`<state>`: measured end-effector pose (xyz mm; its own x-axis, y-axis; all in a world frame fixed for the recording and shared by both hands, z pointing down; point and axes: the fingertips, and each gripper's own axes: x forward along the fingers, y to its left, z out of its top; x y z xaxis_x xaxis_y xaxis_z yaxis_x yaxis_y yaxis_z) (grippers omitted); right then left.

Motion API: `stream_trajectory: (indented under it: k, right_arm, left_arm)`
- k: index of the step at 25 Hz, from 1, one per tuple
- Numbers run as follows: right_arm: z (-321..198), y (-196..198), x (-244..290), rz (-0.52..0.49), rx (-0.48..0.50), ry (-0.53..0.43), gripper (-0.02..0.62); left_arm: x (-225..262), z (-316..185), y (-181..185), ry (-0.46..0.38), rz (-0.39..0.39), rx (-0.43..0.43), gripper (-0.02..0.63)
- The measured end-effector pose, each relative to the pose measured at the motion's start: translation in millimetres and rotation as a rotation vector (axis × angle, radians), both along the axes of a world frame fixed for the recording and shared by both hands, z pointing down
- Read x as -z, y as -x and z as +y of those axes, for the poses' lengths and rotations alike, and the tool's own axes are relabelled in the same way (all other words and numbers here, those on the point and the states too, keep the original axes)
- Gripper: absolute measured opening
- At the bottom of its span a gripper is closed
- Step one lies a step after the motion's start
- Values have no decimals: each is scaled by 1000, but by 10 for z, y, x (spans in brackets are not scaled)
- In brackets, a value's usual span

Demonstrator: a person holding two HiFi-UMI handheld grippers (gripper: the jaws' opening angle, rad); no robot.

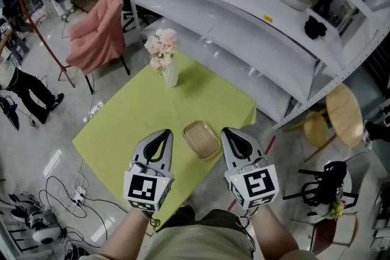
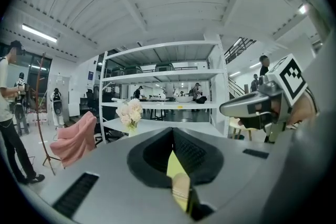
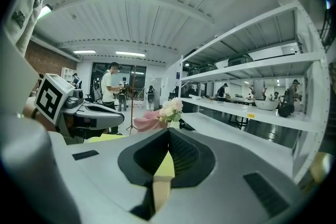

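A square table under a lime-green cloth (image 1: 128, 131) stands below me. My left gripper (image 1: 163, 133) and right gripper (image 1: 231, 131) hover side by side over its near edge, both shut with nothing between the jaws. A shallow tan tray (image 1: 202, 139) lies on the cloth between them, nearer the right one. At the far corner is a white vase of pale pink flowers (image 1: 164, 58). In the left gripper view the jaws of the left gripper (image 2: 172, 129) meet, with the flowers (image 2: 129, 112) beyond. The right gripper view shows the right gripper (image 3: 168, 131) shut likewise.
White metal shelving (image 1: 244, 15) runs behind the table. A chair draped in pink cloth (image 1: 100, 30) stands at the back left. Round wooden stools (image 1: 344, 109) and a black chair (image 1: 326, 182) are on the right. Cables (image 1: 67, 192) lie on the floor at left, near a standing person (image 1: 24, 91).
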<state>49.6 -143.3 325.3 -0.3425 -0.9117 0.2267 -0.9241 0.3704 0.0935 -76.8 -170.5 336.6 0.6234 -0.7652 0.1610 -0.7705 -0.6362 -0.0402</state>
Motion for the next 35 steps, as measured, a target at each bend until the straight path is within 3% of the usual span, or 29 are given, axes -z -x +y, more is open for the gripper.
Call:
stream_trajectory:
  k: [17,26,35]
  right_arm:
    - [-52,-32,-334,-18,119,83,20]
    - [85,266,-896,15,261,225,164]
    - [145,525,-1640,105,336,368,232]
  left_arm:
    - [-239,-63,-200,37,-52,42,6]
    - [-643,-13,-180,124,-63,79,6]
    - [-1140,15,-158,217,-80,82,6]
